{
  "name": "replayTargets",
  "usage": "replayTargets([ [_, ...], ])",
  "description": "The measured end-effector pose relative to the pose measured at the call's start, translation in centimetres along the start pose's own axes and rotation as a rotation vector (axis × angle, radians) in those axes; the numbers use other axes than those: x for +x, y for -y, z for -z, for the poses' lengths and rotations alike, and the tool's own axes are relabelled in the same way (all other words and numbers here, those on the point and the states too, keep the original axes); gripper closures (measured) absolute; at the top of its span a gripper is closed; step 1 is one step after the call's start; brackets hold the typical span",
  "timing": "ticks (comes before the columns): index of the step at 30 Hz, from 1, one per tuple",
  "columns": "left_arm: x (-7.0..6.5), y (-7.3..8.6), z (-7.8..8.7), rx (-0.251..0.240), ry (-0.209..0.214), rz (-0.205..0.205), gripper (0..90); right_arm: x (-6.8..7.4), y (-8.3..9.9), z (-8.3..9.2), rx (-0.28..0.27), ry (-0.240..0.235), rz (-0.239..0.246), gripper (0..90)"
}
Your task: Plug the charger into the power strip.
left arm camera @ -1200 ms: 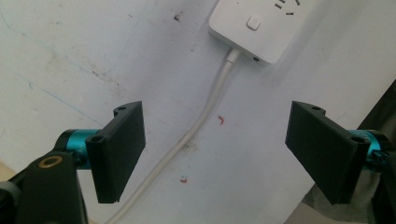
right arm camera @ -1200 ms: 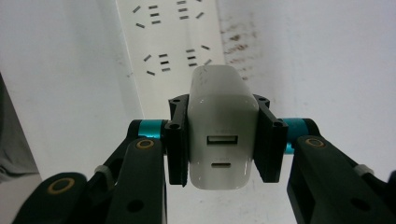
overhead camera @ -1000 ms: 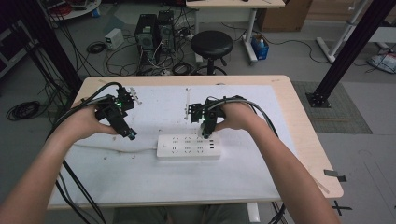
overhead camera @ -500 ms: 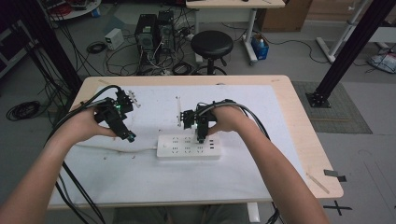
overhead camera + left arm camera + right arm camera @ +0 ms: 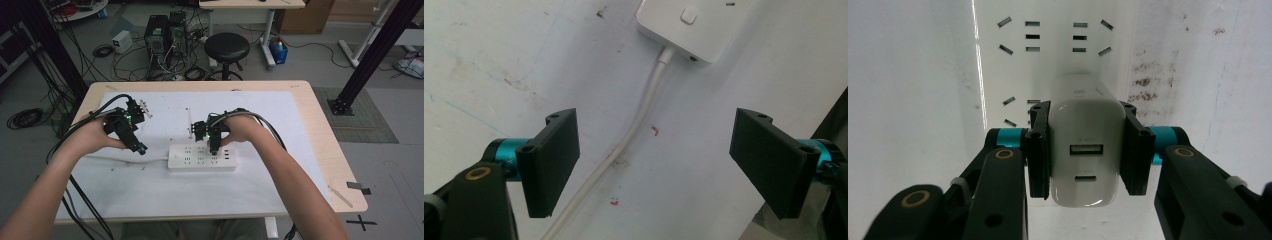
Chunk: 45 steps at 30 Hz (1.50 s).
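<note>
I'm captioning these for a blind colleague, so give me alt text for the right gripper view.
The right gripper clamps a white charger between its two black jaws, with two ports on its near face, over a white power strip with rows of socket slots. The strip lies on a scuffed white table cover.

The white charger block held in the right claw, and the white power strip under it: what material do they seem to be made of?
The white charger block looks like smooth, slightly glossy moulded plastic: rounded edges, a soft sheen, two ports cut cleanly into its face. The white rectangular power strip looks like similar hard plastic but more matt, with sharp-edged socket slots. The right claw grips the block with black, matt, probably plastic pads.
</note>
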<state>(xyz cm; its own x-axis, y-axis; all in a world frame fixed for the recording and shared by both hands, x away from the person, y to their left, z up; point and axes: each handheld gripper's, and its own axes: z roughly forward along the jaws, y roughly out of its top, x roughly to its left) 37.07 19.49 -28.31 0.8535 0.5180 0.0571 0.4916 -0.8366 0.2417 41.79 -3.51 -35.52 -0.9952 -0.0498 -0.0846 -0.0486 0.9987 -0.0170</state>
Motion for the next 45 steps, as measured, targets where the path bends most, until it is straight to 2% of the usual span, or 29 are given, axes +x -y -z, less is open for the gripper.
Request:
replayTargets([
  [2,-0.1,0.0,-0.1,-0.002,0.002,0.003,20.1,-0.1,0.6,-0.1,-0.041,-0.006,-0.011,62.8],
  [5,0.1,-0.1,-0.2,0.000,0.009,0.005,20.1,0.2,0.9,-0.1,-0.069,0.004,-0.015,62.9],
  [7,0.1,-0.2,-0.3,0.000,0.008,0.006,20.1,0.2,1.0,-0.2,-0.077,0.012,-0.002,63.0],
  [10,0.2,-0.4,-0.5,-0.004,0.013,0.001,20.1,0.6,1.0,-0.2,-0.070,0.023,-0.014,63.0],
  [15,0.2,-0.8,-1.0,0.005,0.029,-0.004,20.1,0.4,0.5,-0.3,-0.048,0.028,0.007,63.0],
  [21,0.1,-1.3,-1.1,0.009,0.029,-0.012,20.1,0.6,0.5,-0.4,-0.039,0.031,-0.009,62.9],
  [28,0.0,-1.9,-1.1,0.004,0.032,-0.019,20.1,0.4,0.7,-0.6,-0.061,0.032,-0.011,62.9],
  [30,-0.1,-2.0,-1.3,-0.001,0.037,-0.021,20.1,0.5,0.4,-0.8,-0.049,0.028,-0.011,62.9],
  [32,-0.1,-2.1,-1.3,0.008,0.035,-0.038,20.1,0.2,0.5,-0.8,-0.053,0.018,-0.018,62.8],
  [34,-0.1,-2.0,-1.4,0.003,0.039,-0.036,20.1,0.2,0.6,-0.9,-0.061,0.013,-0.029,62.7],
  [36,0.0,-2.0,-1.2,0.003,0.034,-0.034,20.1,-0.1,1.0,-0.9,-0.097,-0.007,-0.028,62.2],
  [37,0.0,-1.9,-1.1,0.000,0.034,-0.032,20.1,-0.1,1.0,-0.9,-0.097,-0.007,-0.028,62.2],
  [39,0.1,-1.8,-0.9,-0.014,0.036,-0.031,20.1,-0.6,1.5,-0.9,-0.131,-0.050,-0.064,60.9],
  [40,0.2,-1.7,-0.9,-0.014,0.036,-0.032,20.0,-1.2,2.4,-0.7,-0.198,-0.092,-0.095,46.9],
  [41,0.3,-1.6,-0.9,-0.012,0.032,-0.035,20.0,-1.2,2.4,-0.7,-0.198,-0.092,-0.095,46.9],
  [42,0.4,-1.5,-0.9,-0.010,0.029,-0.027,20.1,-1.6,3.8,0.7,-0.291,-0.077,-0.172,36.6],
  [43,0.5,-1.4,-1.0,-0.012,0.029,-0.021,20.1,-1.6,3.8,0.7,-0.291,-0.077,-0.172,36.6],
  [44,0.6,-1.4,-0.9,-0.009,0.028,-0.024,20.0,-1.6,4.4,1.2,-0.318,-0.068,-0.192,31.3],
  [45,0.6,-1.3,-0.9,-0.020,0.027,-0.018,20.0,-1.5,5.1,2.1,-0.337,-0.049,-0.232,30.7],
])
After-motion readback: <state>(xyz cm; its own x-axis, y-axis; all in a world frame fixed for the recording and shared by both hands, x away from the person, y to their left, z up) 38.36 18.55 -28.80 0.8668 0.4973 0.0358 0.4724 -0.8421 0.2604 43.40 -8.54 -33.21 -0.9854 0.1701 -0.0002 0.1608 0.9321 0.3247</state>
